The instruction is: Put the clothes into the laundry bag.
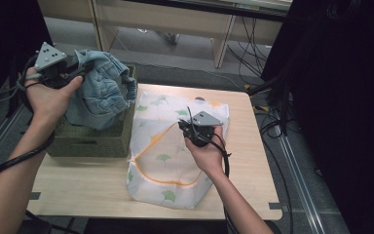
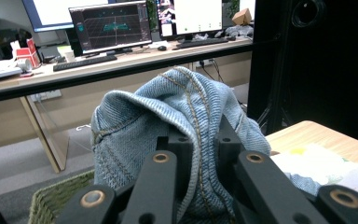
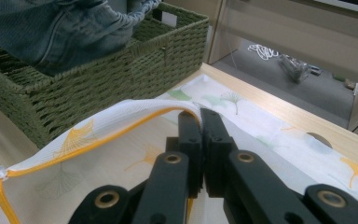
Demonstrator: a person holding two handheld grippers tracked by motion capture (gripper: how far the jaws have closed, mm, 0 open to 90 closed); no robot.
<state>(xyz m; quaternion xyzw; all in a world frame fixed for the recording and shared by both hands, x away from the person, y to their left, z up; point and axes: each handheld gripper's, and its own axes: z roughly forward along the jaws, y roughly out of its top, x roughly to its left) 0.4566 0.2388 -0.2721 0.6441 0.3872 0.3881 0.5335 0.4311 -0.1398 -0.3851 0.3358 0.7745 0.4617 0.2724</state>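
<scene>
Item: denim garment (image 1: pixel 100 90), light blue, bunched, seams showing. It is lifted above the woven green basket (image 1: pixel 90 139) at the table's left edge, with the lower folds hanging toward the basket's opening.

Left gripper (image 1: pixel 78 68): jaws closed on a fold of the denim, cloth pinched between the two black fingers (image 2: pixel 179 149). It is held up over the basket's far left corner.

Item: white mesh laundry bag (image 1: pixel 168 146), printed with green and yellow ginkgo leaves and trimmed with an orange zip edge (image 3: pixel 88 144). It lies on the wooden table (image 1: pixel 246 161) just right of the basket, mouth open toward the basket.

Right gripper (image 1: pixel 190 127): jaws shut tight on the orange-trimmed rim of the bag, holding that edge raised off the table.

Background: desk with monitors (image 2: pixel 109 25) and keyboards beyond the table.
</scene>
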